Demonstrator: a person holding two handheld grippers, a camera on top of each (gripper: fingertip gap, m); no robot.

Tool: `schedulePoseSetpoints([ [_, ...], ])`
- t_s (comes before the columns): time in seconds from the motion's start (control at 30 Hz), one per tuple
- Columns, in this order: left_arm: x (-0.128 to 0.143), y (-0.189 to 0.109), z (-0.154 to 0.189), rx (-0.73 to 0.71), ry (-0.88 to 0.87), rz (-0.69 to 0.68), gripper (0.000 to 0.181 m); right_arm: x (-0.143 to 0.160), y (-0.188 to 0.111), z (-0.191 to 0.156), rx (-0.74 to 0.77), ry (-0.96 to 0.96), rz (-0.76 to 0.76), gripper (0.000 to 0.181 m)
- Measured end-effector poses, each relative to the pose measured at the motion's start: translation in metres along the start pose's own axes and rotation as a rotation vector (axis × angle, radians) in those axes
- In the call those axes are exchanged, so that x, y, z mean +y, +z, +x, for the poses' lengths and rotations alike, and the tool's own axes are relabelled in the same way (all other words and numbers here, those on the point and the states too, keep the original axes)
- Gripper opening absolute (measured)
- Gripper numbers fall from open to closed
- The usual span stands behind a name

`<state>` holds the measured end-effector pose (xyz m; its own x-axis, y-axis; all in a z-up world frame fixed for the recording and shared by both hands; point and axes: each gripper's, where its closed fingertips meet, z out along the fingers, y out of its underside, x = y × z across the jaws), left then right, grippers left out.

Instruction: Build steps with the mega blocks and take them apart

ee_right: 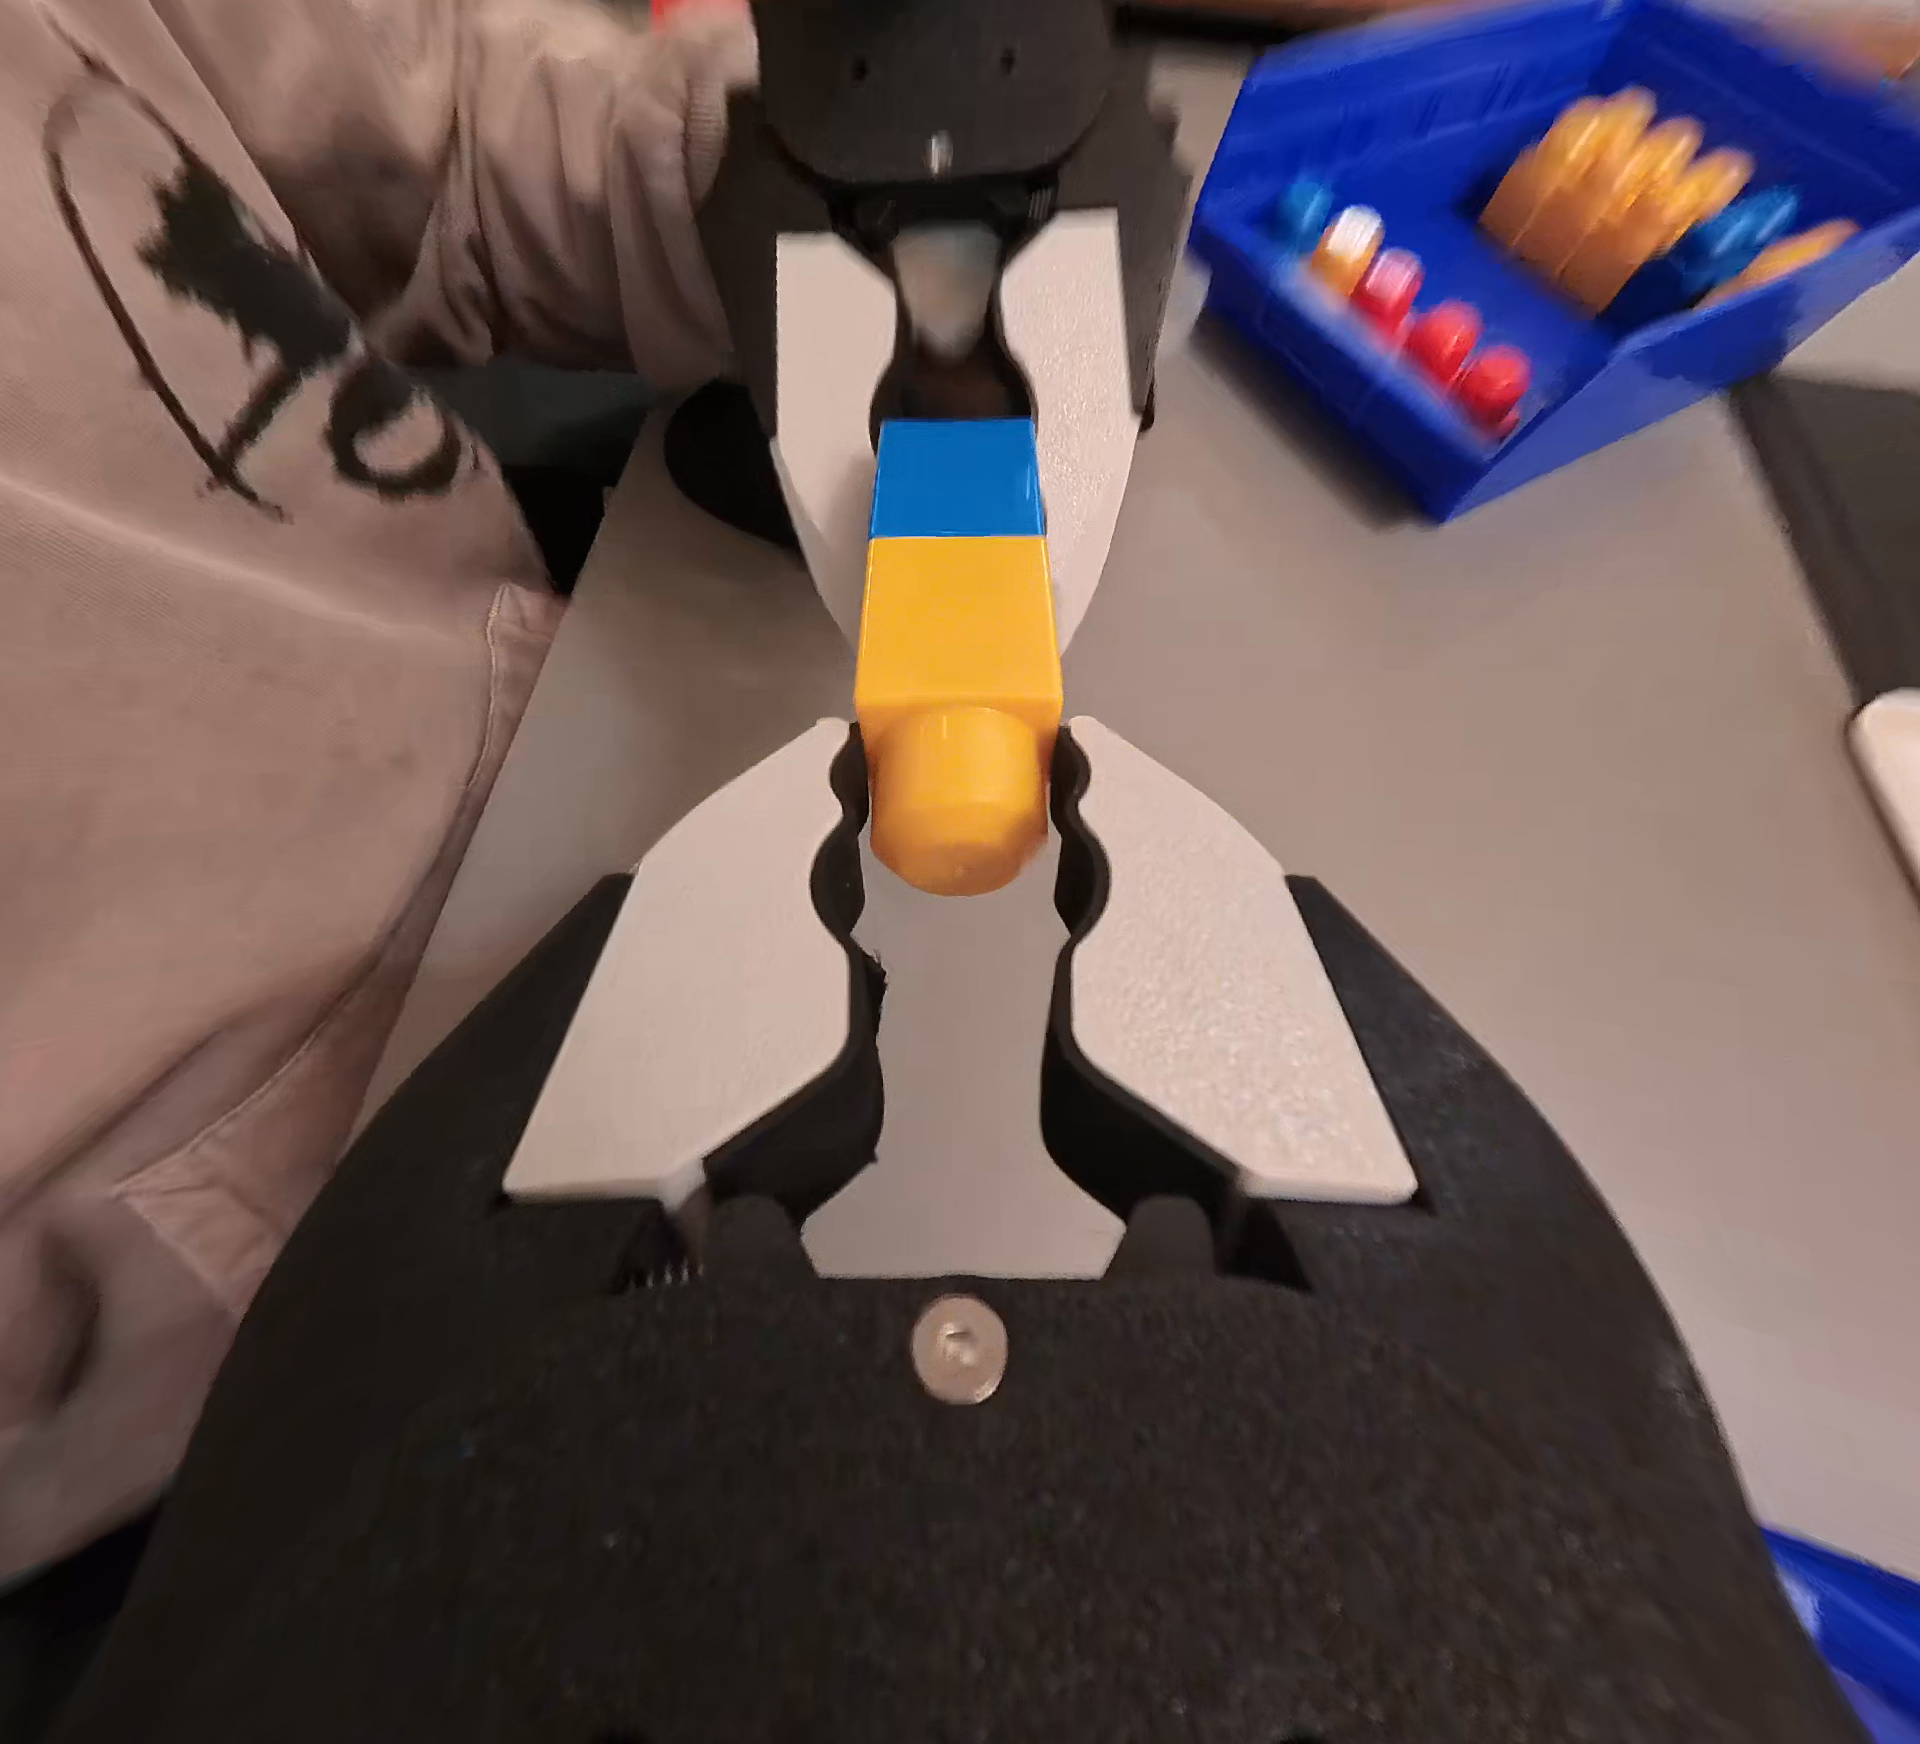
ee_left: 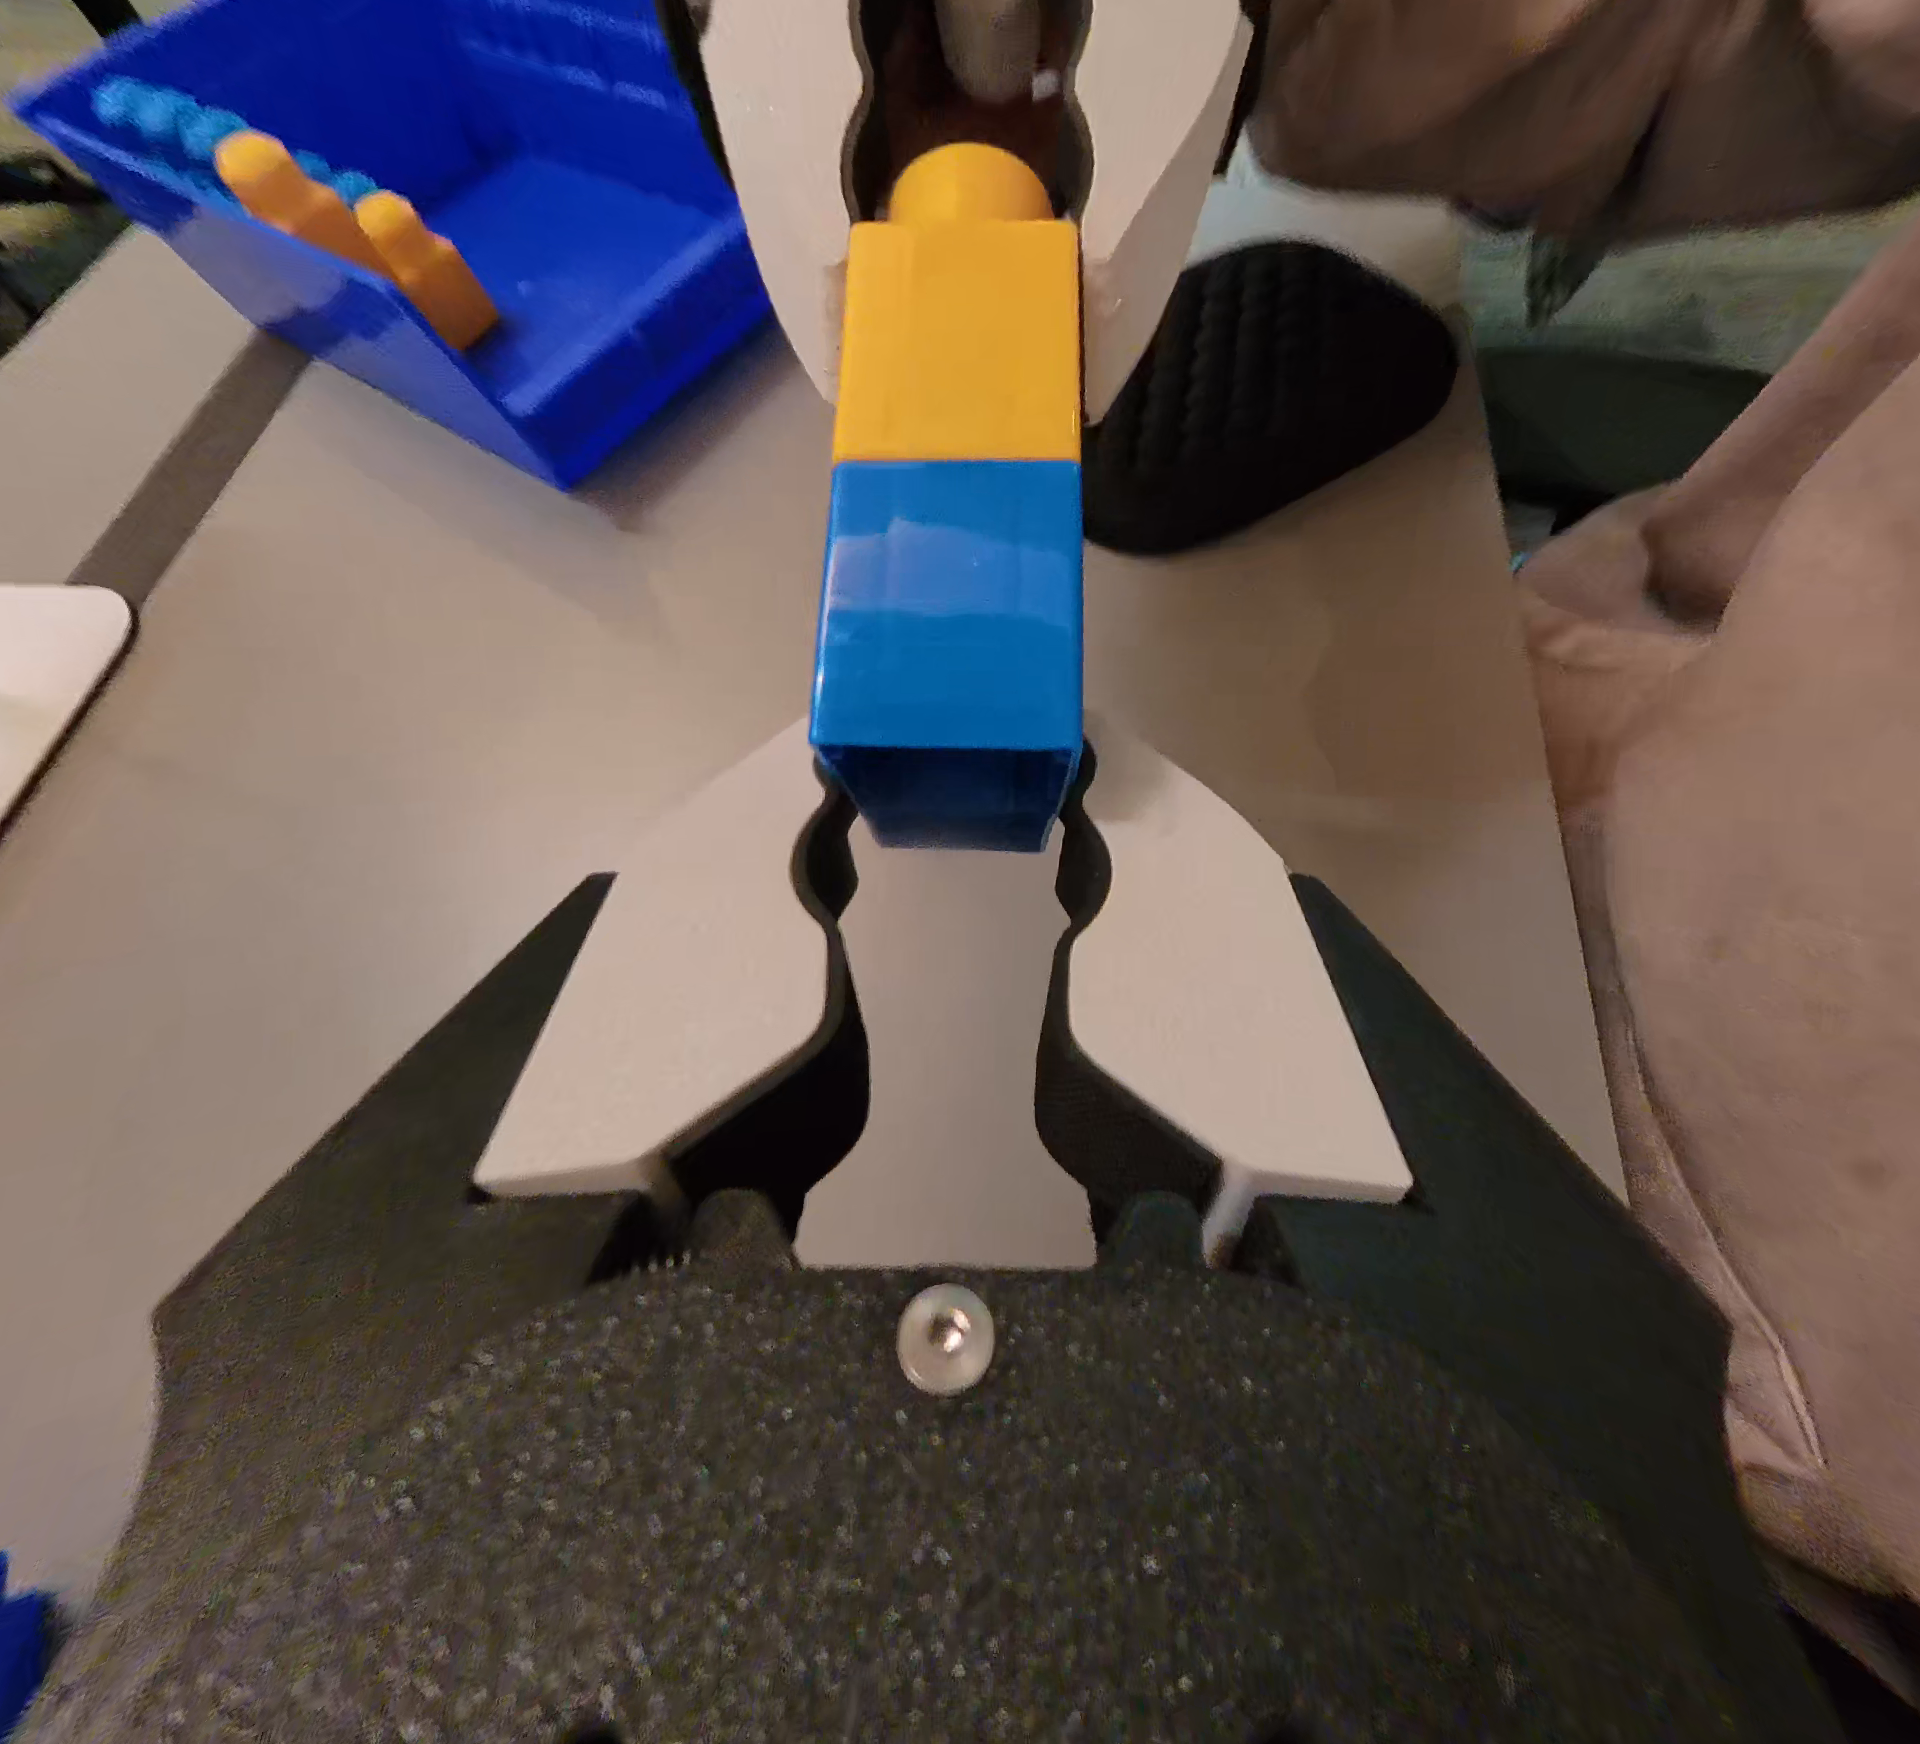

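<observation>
Left tongs (ee_left: 951, 801) clench the blue block (ee_left: 951, 614), right tongs (ee_right: 956, 801) clench the yellow block (ee_right: 951, 634); pulling straight apart should separate them cleanly.

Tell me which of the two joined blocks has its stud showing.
The yellow block, held by the right claw; its round stud points outward. The blue block shows only its hollow open end.

1. The only marking is a dark hand-drawn-looking print on the person's beige sweatshirt (ee_right: 239, 406); its words are not given here.
2. The blocks and blue bin (ee_right: 1621, 260) carry no readable writing.
</observation>
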<state>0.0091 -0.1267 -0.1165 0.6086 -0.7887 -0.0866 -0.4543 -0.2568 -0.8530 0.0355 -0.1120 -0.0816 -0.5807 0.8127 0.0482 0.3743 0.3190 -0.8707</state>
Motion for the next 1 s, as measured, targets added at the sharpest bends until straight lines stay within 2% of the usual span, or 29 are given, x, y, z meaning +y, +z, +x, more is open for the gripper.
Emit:
schedulePoseSetpoints([
  [0.23, -0.029, -0.002, 0.006, 0.010, -0.084, 0.297, 0.037, -0.038, -0.018, -0.002, 0.083, 0.071, 0.499, 0.039],
  [0.3, -0.032, 0.002, 0.012, 0.019, -0.107, 0.357, 0.037, -0.042, -0.021, -0.004, 0.107, 0.093, 0.591, 0.035],
  [0.37, -0.033, 0.006, 0.016, 0.015, -0.118, 0.401, 0.037, -0.041, -0.023, -0.008, 0.115, 0.101, 0.608, 0.035],
  [0.43, -0.030, 0.007, 0.015, -0.023, -0.122, 0.417, 0.046, -0.039, -0.027, -0.009, 0.125, 0.094, 0.557, 0.035],
  [0.53, -0.024, 0.001, 0.009, -0.085, -0.136, 0.431, 0.046, -0.035, -0.059, 0.010, 0.216, 0.072, 0.389, 0.035],
  [0.6, -0.025, -0.007, 0.004, -0.123, -0.150, 0.467, 0.039, -0.023, -0.093, 0.043, 0.324, 0.094, 0.191, 0.035],
  [0.67, -0.025, -0.016, -0.003, -0.169, -0.167, 0.507, 0.033, -0.004, -0.132, 0.090, 0.464, 0.128, -0.018, 0.035],
  [0.77, -0.026, -0.029, -0.016, -0.252, -0.186, 0.559, 0.024, 0.037, -0.173, 0.154, 0.524, 0.214, -0.296, 0.035],
  [0.9, -0.024, -0.046, -0.033, -0.381, -0.196, 0.615, 0.013, 0.103, -0.188, 0.215, 0.515, 0.310, -0.543, 0.035],
  [1.0, -0.021, -0.055, -0.040, -0.442, -0.208, 0.631, 0.010, 0.139, -0.173, 0.236, 0.462, 0.354, -0.593, 0.035],
])
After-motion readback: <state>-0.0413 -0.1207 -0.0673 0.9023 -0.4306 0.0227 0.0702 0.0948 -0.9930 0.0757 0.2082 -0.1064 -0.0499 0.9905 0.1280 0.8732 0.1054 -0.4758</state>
